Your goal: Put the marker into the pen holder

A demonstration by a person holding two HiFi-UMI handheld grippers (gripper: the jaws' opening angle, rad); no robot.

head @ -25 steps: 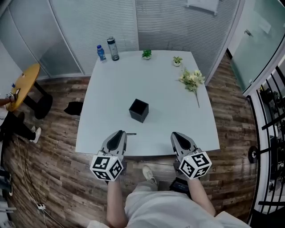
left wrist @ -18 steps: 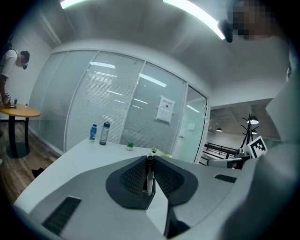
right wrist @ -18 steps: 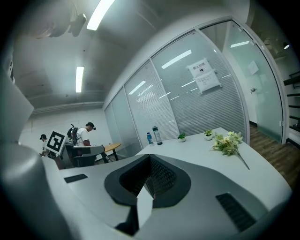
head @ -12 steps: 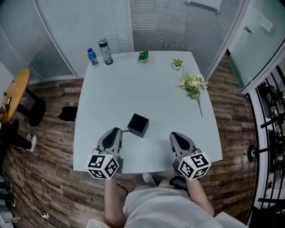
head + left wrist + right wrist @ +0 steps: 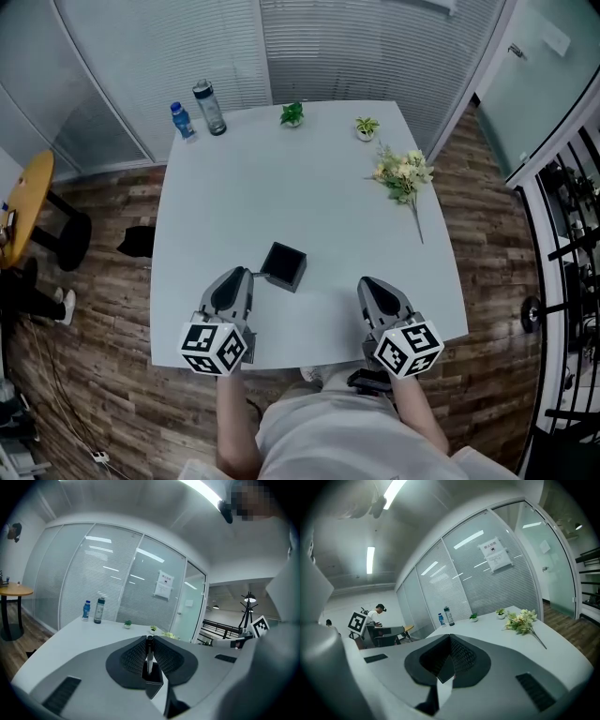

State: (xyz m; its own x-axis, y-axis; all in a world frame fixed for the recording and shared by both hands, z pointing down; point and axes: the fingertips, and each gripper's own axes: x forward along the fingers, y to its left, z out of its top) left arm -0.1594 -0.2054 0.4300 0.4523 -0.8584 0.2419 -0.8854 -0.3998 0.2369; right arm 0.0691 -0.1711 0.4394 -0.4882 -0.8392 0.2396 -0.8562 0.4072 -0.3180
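A black square pen holder stands on the white table, near its front edge. My left gripper lies just left of the holder, shut on a marker whose tip pokes out toward the holder's near corner. In the left gripper view the marker stands upright between the closed jaws, with the pen holder right behind and below it. My right gripper rests over the table's front edge to the right, its jaws together and nothing in them.
Two bottles stand at the back left corner. Two small potted plants sit along the far edge, and a flower sprig lies at the right. A round yellow table stands off to the left.
My left gripper has carried the marker forward until its tip is beside the pen holder. The right gripper has hardly moved.
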